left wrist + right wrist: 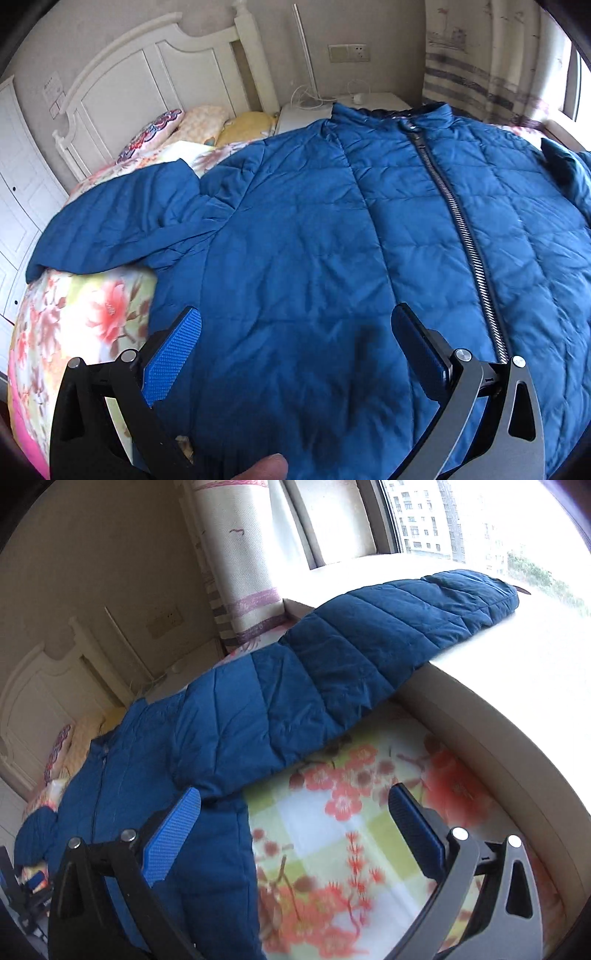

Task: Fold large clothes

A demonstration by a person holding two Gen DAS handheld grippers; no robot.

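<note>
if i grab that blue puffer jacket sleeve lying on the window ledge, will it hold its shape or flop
Probably flop: the sleeve already bends where it drapes from the bed up onto the ledge. Its quilted, puffy panels suggest it is light for its bulk. The smooth, faintly shiny shell could slip between the fingers.

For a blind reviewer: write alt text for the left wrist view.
A blue quilted jacket, zipped shut, lies front-up on a floral bedspread, one sleeve stretched out left. The open left gripper hovers over its lower front; a white headboard stands behind.
</note>
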